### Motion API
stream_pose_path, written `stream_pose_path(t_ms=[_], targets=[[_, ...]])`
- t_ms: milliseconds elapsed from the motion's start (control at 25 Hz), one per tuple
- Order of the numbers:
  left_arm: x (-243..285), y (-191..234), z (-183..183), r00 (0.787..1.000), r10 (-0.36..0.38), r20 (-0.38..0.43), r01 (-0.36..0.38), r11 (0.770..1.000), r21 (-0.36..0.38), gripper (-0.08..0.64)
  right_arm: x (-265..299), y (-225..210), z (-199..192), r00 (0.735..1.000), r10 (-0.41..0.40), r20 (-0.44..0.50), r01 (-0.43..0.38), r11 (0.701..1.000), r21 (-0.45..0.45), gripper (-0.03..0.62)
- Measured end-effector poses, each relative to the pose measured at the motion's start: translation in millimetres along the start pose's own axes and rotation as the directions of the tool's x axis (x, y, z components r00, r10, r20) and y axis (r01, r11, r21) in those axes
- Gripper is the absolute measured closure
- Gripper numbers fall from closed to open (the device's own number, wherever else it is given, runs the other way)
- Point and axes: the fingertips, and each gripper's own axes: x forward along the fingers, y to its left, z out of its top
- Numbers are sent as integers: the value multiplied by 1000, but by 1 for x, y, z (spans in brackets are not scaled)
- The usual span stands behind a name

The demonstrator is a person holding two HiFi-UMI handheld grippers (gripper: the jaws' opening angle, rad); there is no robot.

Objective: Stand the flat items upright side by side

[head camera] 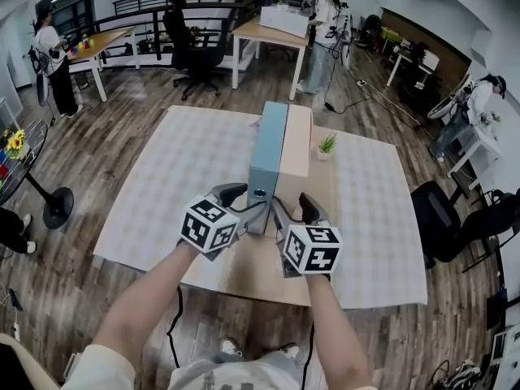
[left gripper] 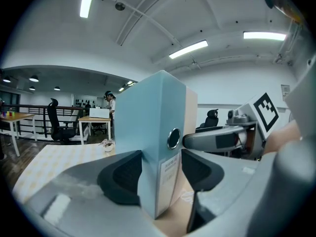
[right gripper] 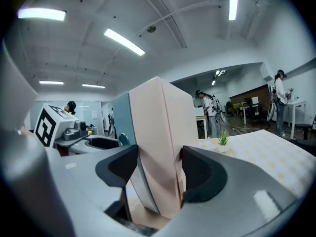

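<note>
Two binders stand upright side by side on a brown board (head camera: 252,270) at the middle of the table. The blue binder (head camera: 268,149) is on the left, and the beige binder (head camera: 296,140) touches its right face. My left gripper (head camera: 248,205) is shut on the near spine end of the blue binder (left gripper: 148,122), with a pad on each face. My right gripper (head camera: 291,214) is shut on the near end of the beige binder (right gripper: 158,132). In each gripper view the other binder shows beside the held one.
A checkered cloth (head camera: 162,193) covers the table. A small potted plant (head camera: 327,146) stands just right of the beige binder. Office chairs (head camera: 443,226), a round side table (head camera: 28,169) and desks with people surround the table.
</note>
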Motion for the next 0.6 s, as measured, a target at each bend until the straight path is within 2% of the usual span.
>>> stream_pose_path(t_ms=[360, 600], targets=[[-9, -2, 4, 1000, 23, 4, -23, 1000, 6, 298, -9, 3, 6, 1000, -5, 0, 5, 998, -62, 322], [-28, -3, 12, 994, 95, 54, -91, 994, -65, 298, -31, 7, 10, 1000, -17, -10, 16, 997, -76, 322]])
